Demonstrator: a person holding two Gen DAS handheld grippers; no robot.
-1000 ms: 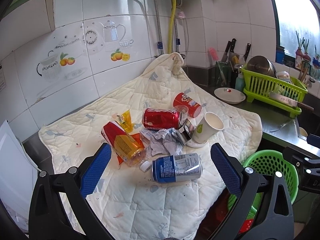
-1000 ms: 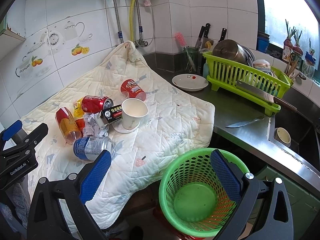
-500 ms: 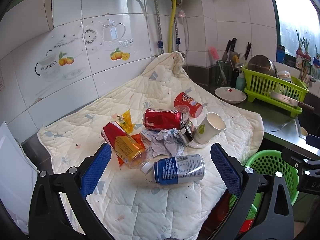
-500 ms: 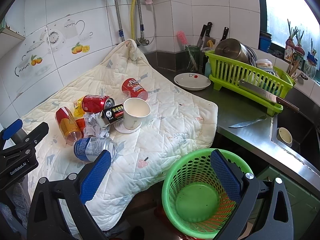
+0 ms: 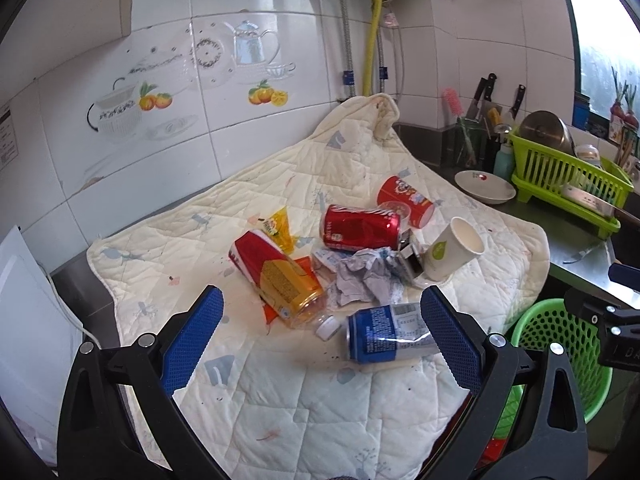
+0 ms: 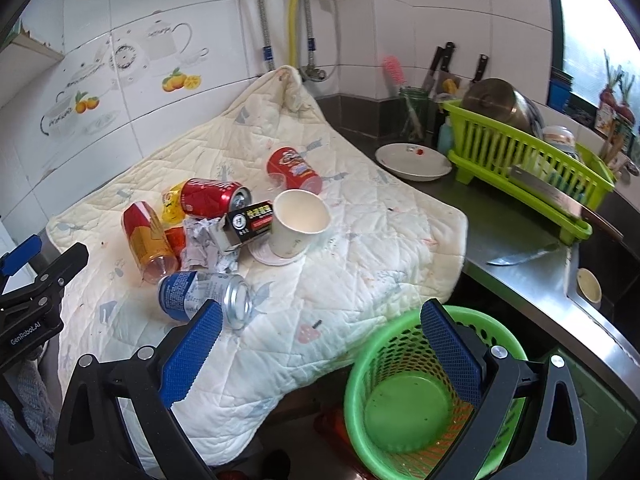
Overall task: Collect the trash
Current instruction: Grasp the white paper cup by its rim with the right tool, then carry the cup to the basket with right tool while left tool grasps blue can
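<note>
Trash lies on a cream quilted cloth [image 5: 280, 380]: a blue can [image 5: 386, 338] nearest, a white bottle cap [image 5: 327, 325], a red-and-orange bottle [image 5: 276, 276], crumpled paper [image 5: 362, 276], a red cola can [image 5: 358, 227], a red snack tube [image 5: 406, 200], a paper cup [image 5: 456, 250], a yellow wrapper [image 5: 278, 226]. My left gripper [image 5: 320, 336] is open and empty above the cloth's front, just short of the blue can. My right gripper [image 6: 320, 348] is open and empty between the cloth's edge and the green basket [image 6: 416, 400]. A black battery box [image 6: 250, 220] leans by the cup [image 6: 298, 224].
A green dish rack [image 6: 524, 164] with a pot and a cleaver, a white plate [image 6: 412, 156], a knife [image 6: 520, 256] and a knife holder stand on the steel counter at the right. The sink [image 6: 600, 272] lies beyond. Tiled wall is behind.
Both grippers have moved slightly forward and to the left toward the trash pile. Nothing has been taken hold of and the trash has not moved.
</note>
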